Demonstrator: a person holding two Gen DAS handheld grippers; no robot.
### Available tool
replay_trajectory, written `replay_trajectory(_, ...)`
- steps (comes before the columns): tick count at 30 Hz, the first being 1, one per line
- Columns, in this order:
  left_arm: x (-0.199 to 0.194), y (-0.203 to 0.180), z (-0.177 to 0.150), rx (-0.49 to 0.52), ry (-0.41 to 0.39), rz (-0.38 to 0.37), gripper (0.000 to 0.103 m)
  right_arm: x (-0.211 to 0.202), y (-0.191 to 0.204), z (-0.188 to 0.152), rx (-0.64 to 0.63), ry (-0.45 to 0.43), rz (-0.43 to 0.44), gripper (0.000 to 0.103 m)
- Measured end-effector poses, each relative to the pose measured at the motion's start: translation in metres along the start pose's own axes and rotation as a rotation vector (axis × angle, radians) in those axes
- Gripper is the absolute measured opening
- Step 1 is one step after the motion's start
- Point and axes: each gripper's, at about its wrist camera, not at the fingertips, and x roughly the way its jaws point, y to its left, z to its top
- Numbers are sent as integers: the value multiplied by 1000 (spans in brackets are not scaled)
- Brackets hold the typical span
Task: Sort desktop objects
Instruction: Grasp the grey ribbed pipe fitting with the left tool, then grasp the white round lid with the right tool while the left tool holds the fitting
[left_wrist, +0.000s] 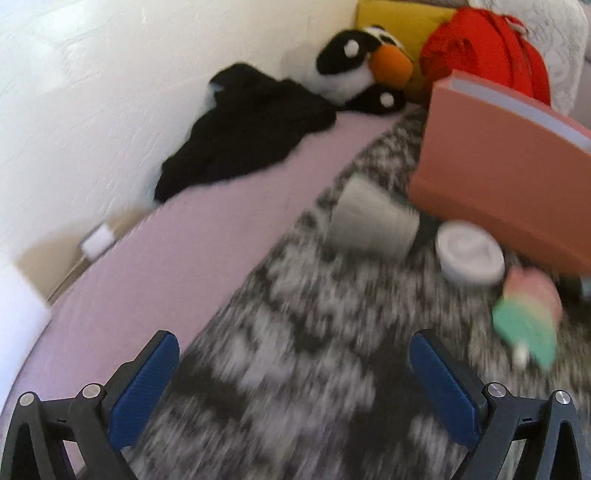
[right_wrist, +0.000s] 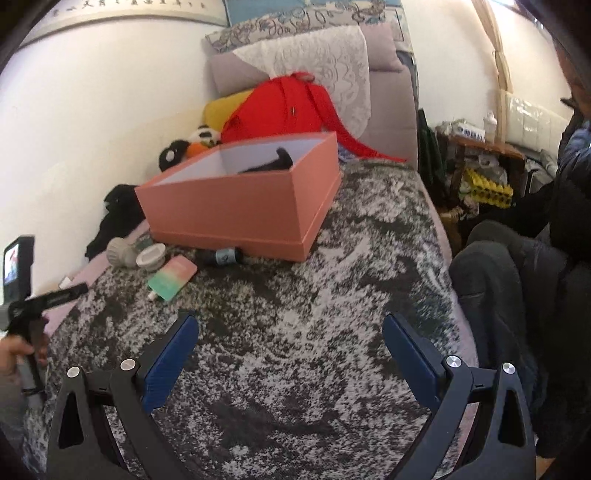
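Both grippers empty, jaws wide apart. Left gripper (left_wrist: 293, 365) hangs over the mottled grey blanket (right_wrist: 295, 332), view blurred, prob. mid-swing, though one frame can't settle it. Right gripper (right_wrist: 290, 349) hangs over the same blanket, further back from the items.

Task things sit ahead of both grippers, in a loose cluster against the near wall of the pink box (right_wrist: 236, 206). From the left gripper: grey cup (left_wrist: 373, 221) lying on its side straight ahead-right, white round jar (left_wrist: 469, 254) just beside it to the right, pink-green pouch (left_wrist: 528, 317) nearer and further right. From the right gripper: same trio ahead-left, plus a dark small bottle (right_wrist: 221, 256) lying on its side, touching or almost touching the box base. Box is open on top, something dark (right_wrist: 273, 164) already inside, so it likely serves as the sorting bin; items heaped beside it fit that.

Left gripper is closer to the cluster, so it looks better placed for a pick; the jaw spread suits a cup or jar.

Behind the box: penguin plush (left_wrist: 358, 70), red bag (right_wrist: 280, 107), black cloth (left_wrist: 243, 129). Prob. not part of the job.
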Motion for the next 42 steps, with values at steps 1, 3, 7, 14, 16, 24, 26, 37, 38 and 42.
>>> replay_trajectory(1,7,-5,5,2,-11,0,103,5,-2,-1,10,12,-4,102)
replay_trajectory(3,22,-13,16,8,-28,-1,103,12,-7,-2,32,30,-20,102)
replay_trajectory(7,56,-19,35,35,6,-44,103,21,-15,-4,60,43,-55,102)
replay_trajectory(14,84,-34,35,88,-2,-157,88,37,-11,-9,38,52,-71,100)
replay_trajectory(16,87,-33,35,83,19,-166,63,43,-4,-9,4,52,-36,84)
replay_trajectory(24,30,-15,36,53,-111,-188,62,77,86,-8,-311,128,159,47)
replay_trajectory(26,17,-7,35,26,-148,-204,63,91,113,-5,-355,153,215,47)
replay_trajectory(37,6,27,46,-38,-210,-200,63,174,199,90,-233,164,339,83)
replay_trajectory(38,9,27,47,-41,-207,-202,63,183,207,95,-251,165,330,84)
replay_trajectory(42,13,29,46,-53,-195,-205,63,222,231,96,-302,223,312,87)
